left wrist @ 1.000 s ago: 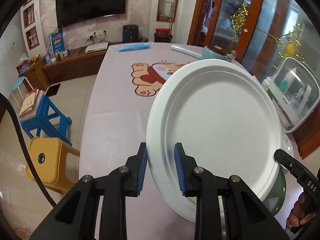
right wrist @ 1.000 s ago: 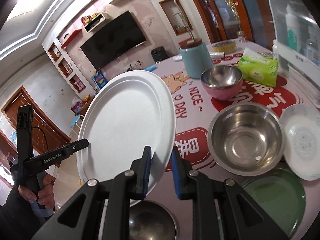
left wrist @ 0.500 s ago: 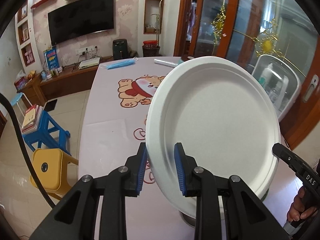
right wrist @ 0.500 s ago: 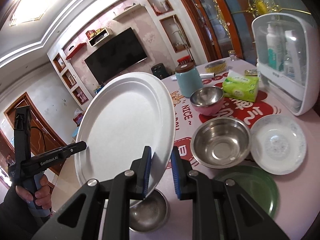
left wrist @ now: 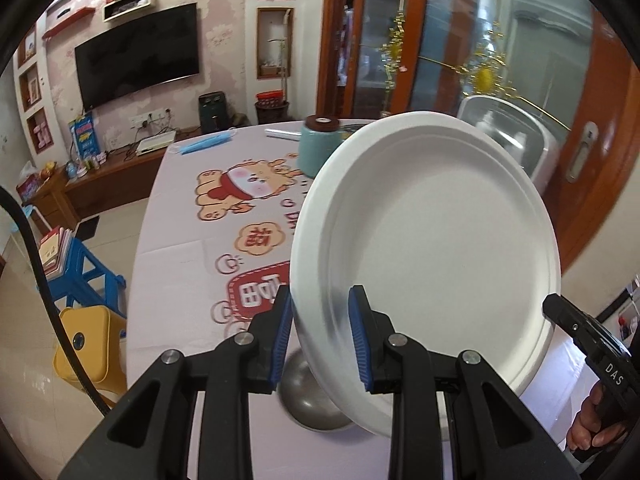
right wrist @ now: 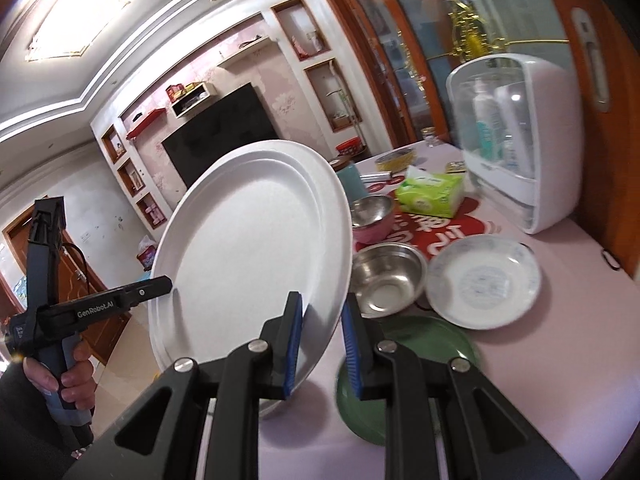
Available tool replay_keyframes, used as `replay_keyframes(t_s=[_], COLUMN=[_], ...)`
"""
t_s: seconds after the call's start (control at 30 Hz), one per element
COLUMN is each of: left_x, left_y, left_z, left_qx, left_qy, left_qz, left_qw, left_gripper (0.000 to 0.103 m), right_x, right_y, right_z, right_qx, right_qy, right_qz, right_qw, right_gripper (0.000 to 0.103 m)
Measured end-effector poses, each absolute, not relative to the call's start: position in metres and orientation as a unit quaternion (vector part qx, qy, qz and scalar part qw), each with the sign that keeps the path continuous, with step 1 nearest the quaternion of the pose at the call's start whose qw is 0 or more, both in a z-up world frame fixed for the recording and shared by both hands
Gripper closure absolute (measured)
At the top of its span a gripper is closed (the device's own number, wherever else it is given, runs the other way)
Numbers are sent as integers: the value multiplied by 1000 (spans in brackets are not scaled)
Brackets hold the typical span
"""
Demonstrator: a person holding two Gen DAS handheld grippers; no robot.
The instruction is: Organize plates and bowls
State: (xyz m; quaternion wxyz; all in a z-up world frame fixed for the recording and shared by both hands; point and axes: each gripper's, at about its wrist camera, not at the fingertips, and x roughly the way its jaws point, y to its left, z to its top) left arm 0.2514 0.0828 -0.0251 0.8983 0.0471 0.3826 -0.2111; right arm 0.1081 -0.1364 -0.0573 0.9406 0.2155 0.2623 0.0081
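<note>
Blue rubber pads on both grippers pinch one big white plate (left wrist: 432,248) by its rim, held up in the air over the table (left wrist: 180,240), tilted nearly on edge. Left gripper (left wrist: 320,336) clamps the plate's near-left rim; right gripper (right wrist: 320,336) clamps the opposite rim w/ the plate leaning away to its left. Just below the plate, on the table: a small steel bowl (left wrist: 308,396). Right of the right gripper sit a green plate (right wrist: 432,344), a larger steel bowl (right wrist: 386,276), a white patterned dish (right wrist: 482,280) & a pink bowl (right wrist: 372,216). Farther back: tissue pack (right wrist: 434,194), teal canister (left wrist: 320,148), white storage box (right wrist: 520,140).
</note>
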Motion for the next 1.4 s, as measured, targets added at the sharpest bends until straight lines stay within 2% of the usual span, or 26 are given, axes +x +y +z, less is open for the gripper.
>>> replay_keyframes(t_s=[0.57,1.4], left_x=[139,50], left_y=[-11,-61], left_z=[-30,-142], left_qx=[47,30], left_qy=[391,484], left_qz=[-231,-208], left_qw=[890,849], left_gripper=[75,75], right_x=[-2,-70], right_y=[-212,-259], right_z=[-53,-131], right_qx=[201,202], right_qy=[289,431], right_qz=[-18,-39], right_qw=[936,879], right_gripper=[83,83])
